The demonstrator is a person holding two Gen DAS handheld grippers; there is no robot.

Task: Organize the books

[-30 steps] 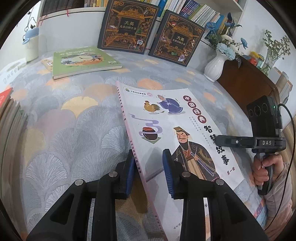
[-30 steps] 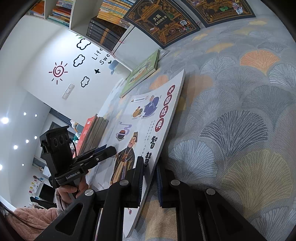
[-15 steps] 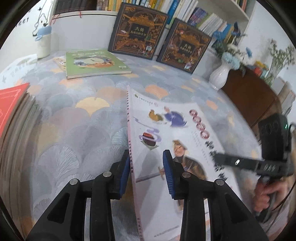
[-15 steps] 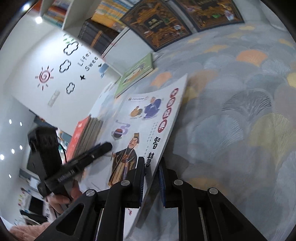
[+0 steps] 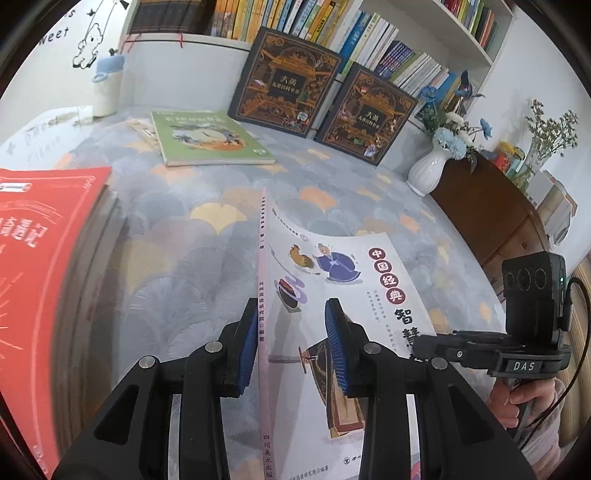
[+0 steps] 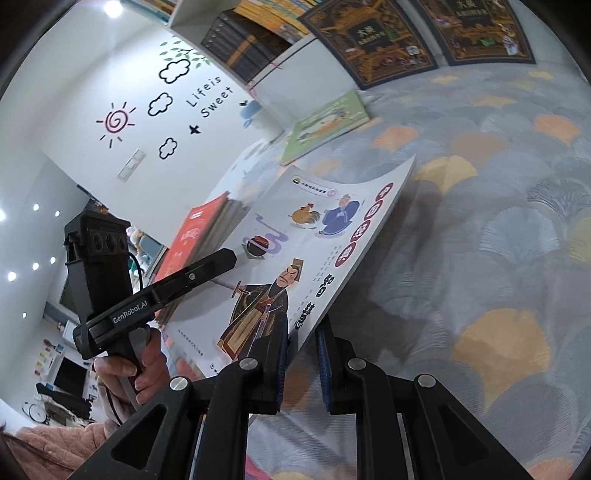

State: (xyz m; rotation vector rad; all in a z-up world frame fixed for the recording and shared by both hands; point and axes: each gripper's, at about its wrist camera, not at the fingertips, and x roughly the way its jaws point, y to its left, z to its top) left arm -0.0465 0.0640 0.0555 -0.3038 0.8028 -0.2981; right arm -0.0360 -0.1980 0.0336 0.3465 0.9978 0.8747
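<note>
A thin white picture book (image 5: 332,295) with red Chinese title circles is held tilted above the patterned bed cover. My left gripper (image 5: 291,347) is open, its jaws either side of the book's pink spine without pinching it. My right gripper (image 6: 301,363) is shut on the book's (image 6: 303,251) opposite long edge. A stack of books topped by a red book (image 5: 37,258) lies at the left; it also shows in the right wrist view (image 6: 192,236). A green book (image 5: 207,138) lies flat farther back.
Two dark ornate books (image 5: 284,81) (image 5: 369,114) lean against the white shelf base at the back. A white vase of blue flowers (image 5: 432,170) stands on the bed by a brown cabinet (image 5: 491,218). A bookshelf (image 5: 332,22) runs above.
Both grippers carried the book left toward the red-topped stack, which now fills more of the left wrist view. The book tilted more steeply. The left jaws stayed open around the spine.
</note>
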